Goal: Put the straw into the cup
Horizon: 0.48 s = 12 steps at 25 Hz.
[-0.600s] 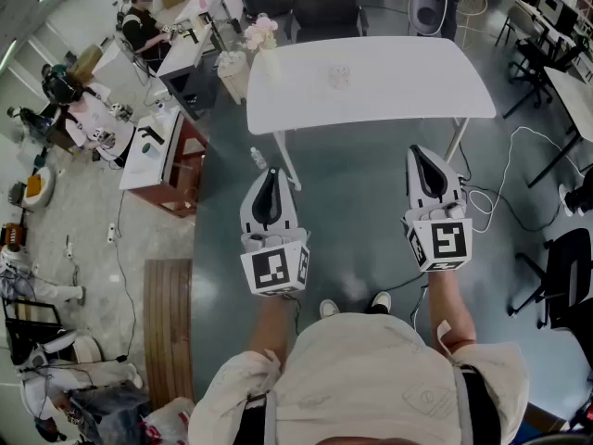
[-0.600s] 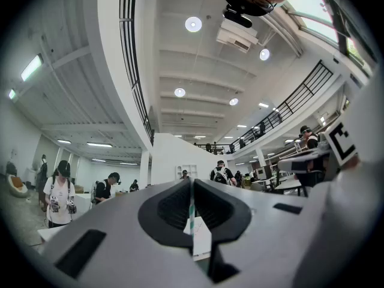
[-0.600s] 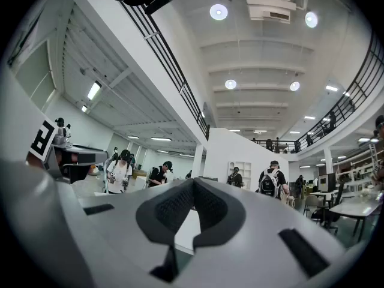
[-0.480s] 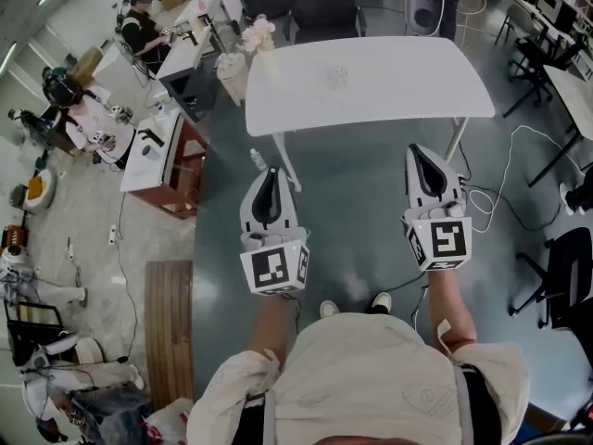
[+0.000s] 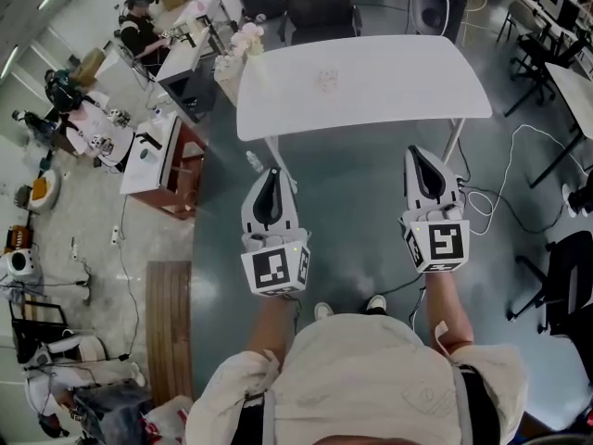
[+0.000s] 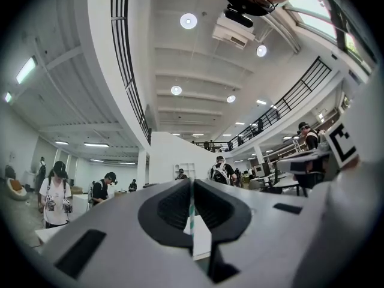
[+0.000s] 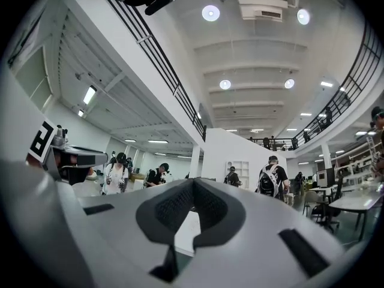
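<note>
Head view looks down on the person standing back from a white table (image 5: 417, 72); a small, faint cup (image 5: 326, 80) sits near its middle, well apart from both tools; the left gripper (image 5: 270, 176) and right gripper (image 5: 419, 156) are held side by side over the grey floor (image 5: 352, 184), pointing towards the table. Left gripper view shows the jaws pressed together on a thin green-and-white striped straw (image 6: 191, 212), standing upright between them; right gripper view shows its jaws closed together with nothing between them.
</note>
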Motion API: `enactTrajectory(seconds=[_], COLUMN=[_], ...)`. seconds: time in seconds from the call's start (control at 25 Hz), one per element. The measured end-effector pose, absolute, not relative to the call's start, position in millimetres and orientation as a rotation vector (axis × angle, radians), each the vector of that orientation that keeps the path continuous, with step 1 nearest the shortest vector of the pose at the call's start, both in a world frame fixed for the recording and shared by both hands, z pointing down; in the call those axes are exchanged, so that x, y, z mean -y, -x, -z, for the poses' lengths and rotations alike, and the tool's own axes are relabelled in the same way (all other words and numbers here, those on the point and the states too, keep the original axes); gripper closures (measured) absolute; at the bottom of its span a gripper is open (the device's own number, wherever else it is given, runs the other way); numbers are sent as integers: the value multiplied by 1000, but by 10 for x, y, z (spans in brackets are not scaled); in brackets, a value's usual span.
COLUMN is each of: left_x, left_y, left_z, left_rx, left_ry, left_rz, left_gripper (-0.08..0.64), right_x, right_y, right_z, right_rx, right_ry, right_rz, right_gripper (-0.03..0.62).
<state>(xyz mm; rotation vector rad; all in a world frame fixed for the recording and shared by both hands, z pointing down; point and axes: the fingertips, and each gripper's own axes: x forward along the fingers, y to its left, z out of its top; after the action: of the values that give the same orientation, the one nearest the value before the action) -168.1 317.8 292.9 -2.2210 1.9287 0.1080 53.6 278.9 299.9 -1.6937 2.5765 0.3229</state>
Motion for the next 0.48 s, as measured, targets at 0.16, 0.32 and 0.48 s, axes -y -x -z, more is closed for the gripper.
enactTrajectory(seconds=[0.16,0.32,0.48], left_x=[-3040,-2915,-2823], left_y=[1364,1001,701], left_z=[-2947,-2956,-2940], left_rx=[-1930,-1931,-1935], left_ry=[2212,2212,2204], left_rz=[-94,-87,-81], left_gripper=[540,540,540], right_x=[-2646,-2524,-2426], right_y=[-851,-1246,-1576], right_z=[-3057,-3130,-3175], right_rx=[-2564,-2549,-2532], right_ry=[1690,1694,1696], right_rz=[-299,-263,-228], right_gripper=[591,591,591])
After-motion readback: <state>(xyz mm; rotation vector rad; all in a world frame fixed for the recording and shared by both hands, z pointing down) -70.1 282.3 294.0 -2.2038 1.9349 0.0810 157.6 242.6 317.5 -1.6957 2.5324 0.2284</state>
